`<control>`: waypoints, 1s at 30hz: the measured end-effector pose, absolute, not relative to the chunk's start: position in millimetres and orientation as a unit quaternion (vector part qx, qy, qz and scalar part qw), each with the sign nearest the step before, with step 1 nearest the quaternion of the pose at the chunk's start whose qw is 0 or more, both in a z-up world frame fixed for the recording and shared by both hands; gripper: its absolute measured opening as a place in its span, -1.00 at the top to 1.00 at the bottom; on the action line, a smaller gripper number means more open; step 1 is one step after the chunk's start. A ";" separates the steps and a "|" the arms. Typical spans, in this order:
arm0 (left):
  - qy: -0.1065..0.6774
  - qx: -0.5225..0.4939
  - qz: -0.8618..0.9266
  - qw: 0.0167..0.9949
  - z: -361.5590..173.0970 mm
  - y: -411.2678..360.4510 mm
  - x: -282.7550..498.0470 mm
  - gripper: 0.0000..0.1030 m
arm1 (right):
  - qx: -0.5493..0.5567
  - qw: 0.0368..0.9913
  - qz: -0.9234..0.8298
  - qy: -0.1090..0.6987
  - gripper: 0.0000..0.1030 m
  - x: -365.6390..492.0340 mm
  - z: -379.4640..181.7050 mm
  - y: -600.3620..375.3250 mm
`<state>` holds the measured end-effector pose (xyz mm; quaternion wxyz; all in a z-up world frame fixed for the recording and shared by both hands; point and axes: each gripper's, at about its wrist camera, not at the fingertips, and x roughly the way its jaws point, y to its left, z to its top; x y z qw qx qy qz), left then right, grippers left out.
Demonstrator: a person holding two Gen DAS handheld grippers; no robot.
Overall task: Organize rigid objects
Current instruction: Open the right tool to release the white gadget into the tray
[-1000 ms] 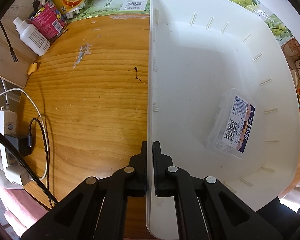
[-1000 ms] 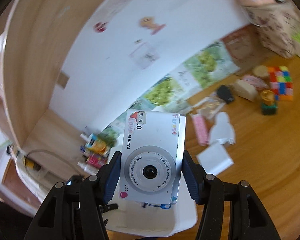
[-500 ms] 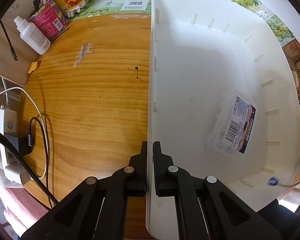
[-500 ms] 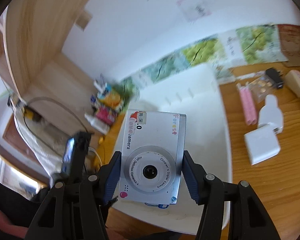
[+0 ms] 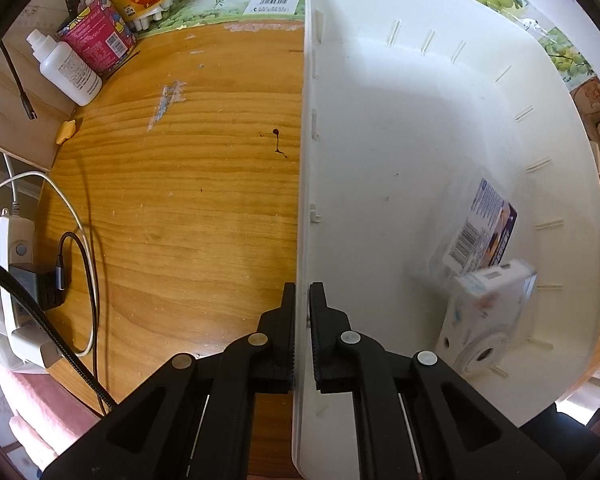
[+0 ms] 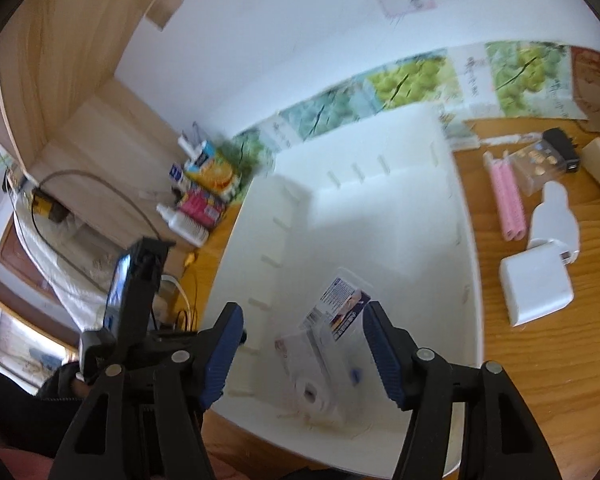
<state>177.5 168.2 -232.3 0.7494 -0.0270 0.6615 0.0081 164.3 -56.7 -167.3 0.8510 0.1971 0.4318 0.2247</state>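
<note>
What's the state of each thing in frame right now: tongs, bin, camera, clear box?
left tongs: shut on the white bin wall
right tongs: open, empty, above the bin
white bin: upright on the table, gripped at its rim
toy camera: inside the bin, blurred, against the clear box
clear box: inside the bin, closed as far as visible

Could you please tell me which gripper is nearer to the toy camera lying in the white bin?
Right. The right gripper hangs open directly above the toy camera; the left gripper clamps the white bin wall beside it.
</note>
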 end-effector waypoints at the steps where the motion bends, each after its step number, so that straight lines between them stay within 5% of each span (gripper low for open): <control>1: 0.663 -0.027 0.008 0.748 -233.3 168.5 177.8 0.85 | 0.202 0.858 0.216 0.420 -0.32 163.5 -165.1 -62.1; 11: 0.666 -0.025 0.009 0.745 -238.0 168.0 179.2 0.85 | 0.249 0.905 0.105 0.329 -0.58 158.2 -158.8 -128.4; 30: 0.686 -0.020 0.014 0.727 -243.9 174.3 197.7 0.82 | 0.151 0.896 0.018 0.417 -0.59 179.2 -208.6 -176.3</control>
